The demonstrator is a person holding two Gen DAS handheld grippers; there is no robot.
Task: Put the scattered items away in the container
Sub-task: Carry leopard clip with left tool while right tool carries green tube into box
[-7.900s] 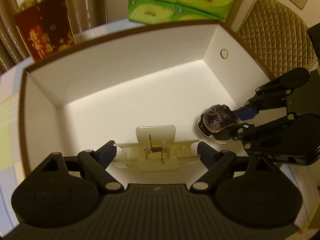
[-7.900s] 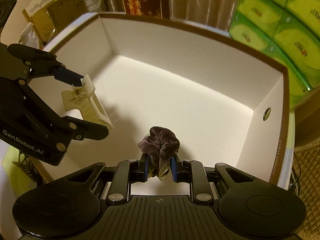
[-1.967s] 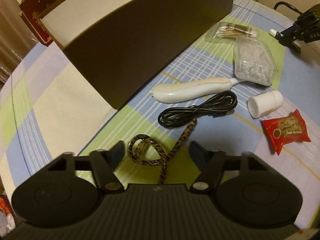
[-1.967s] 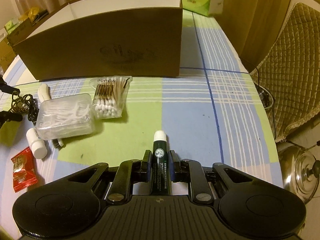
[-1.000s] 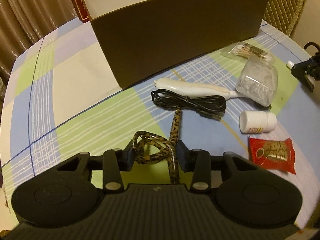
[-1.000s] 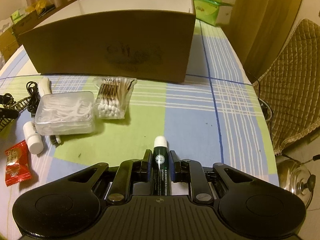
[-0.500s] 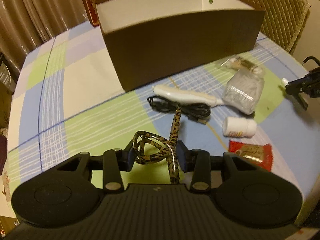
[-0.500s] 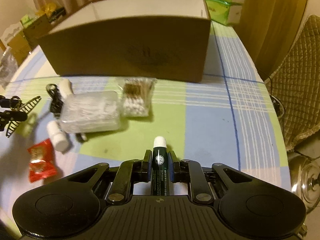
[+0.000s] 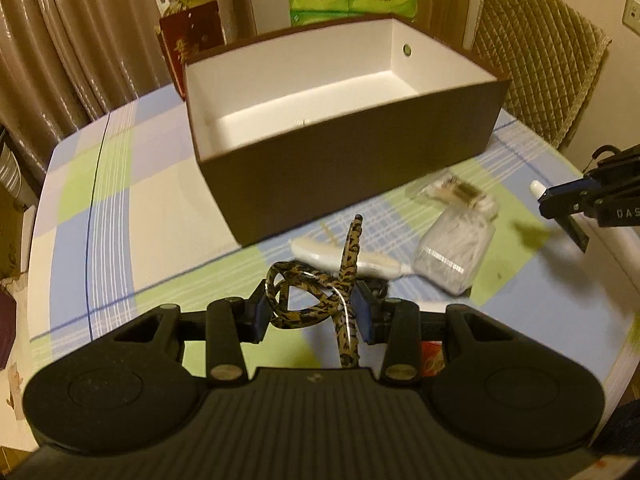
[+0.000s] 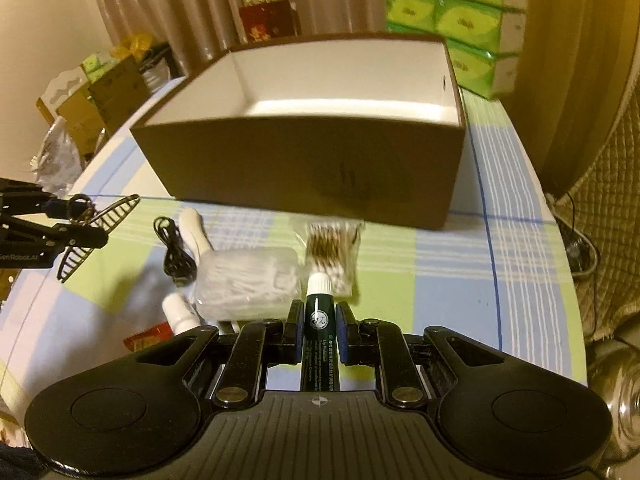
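Observation:
My left gripper (image 9: 312, 312) is shut on a leopard-print hair band (image 9: 320, 292) and holds it above the table, in front of the brown box (image 9: 352, 172) with a white inside. It also shows in the right wrist view (image 10: 76, 216) at the far left. My right gripper (image 10: 318, 328) is shut on a dark green tube with a white cap (image 10: 319, 308), raised in front of the box (image 10: 304, 168). The right gripper also shows in the left wrist view (image 9: 560, 204) at the right edge.
On the checked tablecloth (image 10: 420, 264) lie a clear box of floss picks (image 10: 248, 280), a cotton swab pack (image 10: 332, 248), a black cable (image 10: 172, 248), a white handle (image 10: 192, 224), a small white bottle (image 10: 180, 312) and a red sachet (image 10: 148, 336). A quilted chair (image 9: 544, 76) stands at right.
Both grippers have risen with their items and come closer to the box. The box's white inside now shows in both views.

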